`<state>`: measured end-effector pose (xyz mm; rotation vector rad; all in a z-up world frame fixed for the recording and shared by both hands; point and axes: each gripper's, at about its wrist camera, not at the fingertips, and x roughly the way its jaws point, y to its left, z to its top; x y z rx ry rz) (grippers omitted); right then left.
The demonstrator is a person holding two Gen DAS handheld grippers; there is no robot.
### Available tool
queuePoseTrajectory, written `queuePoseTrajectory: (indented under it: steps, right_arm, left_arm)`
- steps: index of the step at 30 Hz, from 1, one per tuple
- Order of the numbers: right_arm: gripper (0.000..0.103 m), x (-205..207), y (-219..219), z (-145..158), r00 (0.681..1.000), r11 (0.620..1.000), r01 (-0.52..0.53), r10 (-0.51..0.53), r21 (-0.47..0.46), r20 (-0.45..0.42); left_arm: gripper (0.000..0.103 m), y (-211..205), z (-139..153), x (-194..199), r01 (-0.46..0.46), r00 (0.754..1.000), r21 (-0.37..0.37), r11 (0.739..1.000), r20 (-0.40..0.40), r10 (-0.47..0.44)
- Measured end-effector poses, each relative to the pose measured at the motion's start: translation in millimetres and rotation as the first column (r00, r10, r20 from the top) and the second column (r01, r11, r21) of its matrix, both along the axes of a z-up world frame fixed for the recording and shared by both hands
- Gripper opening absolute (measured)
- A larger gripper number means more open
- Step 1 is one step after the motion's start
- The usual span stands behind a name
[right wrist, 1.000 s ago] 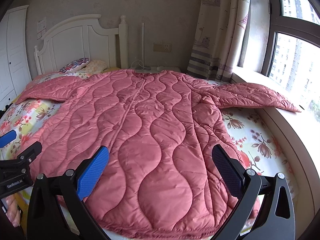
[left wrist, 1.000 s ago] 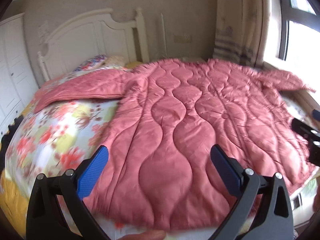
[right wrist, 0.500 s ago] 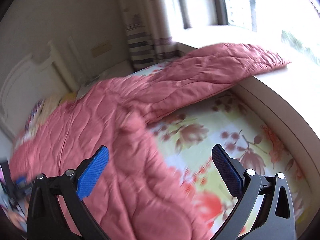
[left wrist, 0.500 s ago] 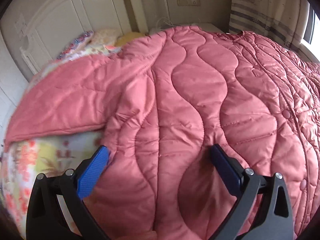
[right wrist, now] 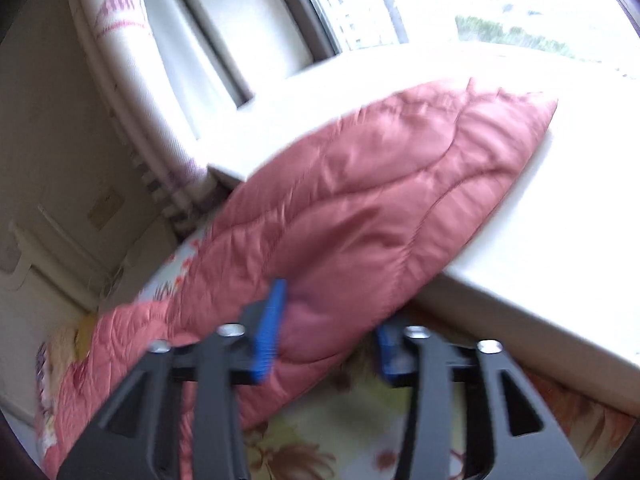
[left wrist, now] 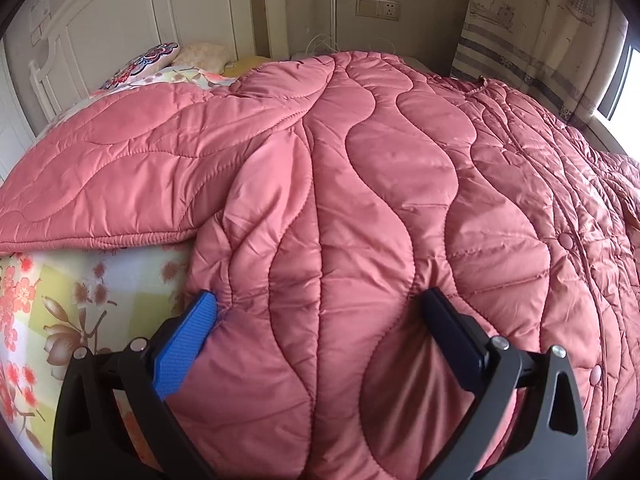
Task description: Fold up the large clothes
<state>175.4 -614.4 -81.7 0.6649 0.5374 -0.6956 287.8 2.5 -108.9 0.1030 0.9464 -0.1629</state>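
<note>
While sleeve (right wrist: 360, 200) overhangs sill (right wrist: 540, 240) | right hand-held gripper (right wrist: 328, 336) clamps it | left hand-held gripper (left wrist: 320, 312) apart

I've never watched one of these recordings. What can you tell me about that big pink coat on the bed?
The pink coat is puffy, shiny, quilted in wavy stitched lines, with round snap buttons down its front. It lies spread front-up on the floral bedsheet. One sleeve stretches sideways toward the pillows; the other sleeve reaches onto the windowsill. The left gripper presses into its side, jaws wide apart; the right gripper straddles the windowsill sleeve.
</note>
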Motion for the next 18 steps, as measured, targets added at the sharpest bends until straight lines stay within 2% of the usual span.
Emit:
queuePoseTrajectory:
  steps: [2,4,6,7,8,9,10,11,12,13,14,15,16,17,18]
  right_arm:
    - [0.022,8,12,19,1.000,0.993,0.008,-0.007,-0.114,0.009]
    - [0.022,26,51,49,0.998,0.951,-0.066,0.070,-0.302,0.003]
    - [0.022,44,107,70,0.982,0.864,-0.182,0.184,-0.469,-0.042]
    - [0.022,56,147,79,0.960,0.782,-0.266,0.267,-0.564,-0.083]
    - [0.022,63,180,83,0.936,0.713,-0.331,0.330,-0.619,-0.121]
    - [0.023,71,214,82,0.903,0.630,-0.400,0.395,-0.666,-0.169]
    - [0.023,77,258,76,0.851,0.513,-0.483,0.466,-0.710,-0.242]
    - [0.024,80,291,67,0.806,0.424,-0.543,0.506,-0.725,-0.307]
    - [0.035,83,325,53,0.743,0.322,-0.612,0.547,-0.722,-0.386]
    - [0.038,84,350,39,0.686,0.247,-0.665,0.575,-0.705,-0.446]
    - [0.047,83,380,18,0.603,0.150,-0.732,0.597,-0.664,-0.530]
    - [0.049,81,402,-4,0.522,0.064,-0.788,0.598,-0.612,-0.609]
    - [0.049,78,416,-26,0.466,0.006,-0.823,0.579,-0.568,-0.669]
    - [0.049,76,422,-41,0.438,-0.022,-0.842,0.556,-0.539,-0.706]
    - [0.049,76,421,-53,0.432,-0.025,-0.850,0.538,-0.526,-0.724]
  left_arm:
    - [0.101,2,0,-1,0.000,1.000,-0.002,1.000,-0.001,0.000]
    - [0.101,2,0,-1,-0.001,1.000,-0.002,1.000,0.000,0.001]
    - [0.101,1,0,0,-0.001,1.000,-0.003,1.000,-0.001,0.001]
    - [0.101,1,0,0,-0.001,1.000,-0.002,1.000,0.000,0.001]
    - [0.101,1,0,0,-0.001,1.000,-0.002,1.000,0.000,0.001]
    - [0.101,1,0,0,-0.001,1.000,-0.003,1.000,-0.001,0.001]
    - [0.101,2,0,0,-0.001,1.000,-0.003,1.000,0.000,0.001]
    - [0.101,2,0,-1,-0.001,1.000,-0.002,1.000,0.000,0.001]
    - [0.101,2,0,0,-0.001,1.000,-0.003,1.000,0.000,0.001]
    - [0.101,2,0,0,-0.001,1.000,-0.003,1.000,0.000,0.001]
    - [0.101,2,0,0,-0.001,1.000,-0.002,1.000,0.000,0.001]
    - [0.101,2,-1,0,-0.001,1.000,-0.002,1.000,0.001,0.001]
    - [0.101,2,0,0,-0.001,1.000,0.000,1.000,0.001,0.001]
    - [0.101,1,0,0,-0.001,1.000,0.001,1.000,0.001,0.001]
    - [0.101,1,0,-1,-0.001,1.000,0.003,1.000,0.002,0.001]
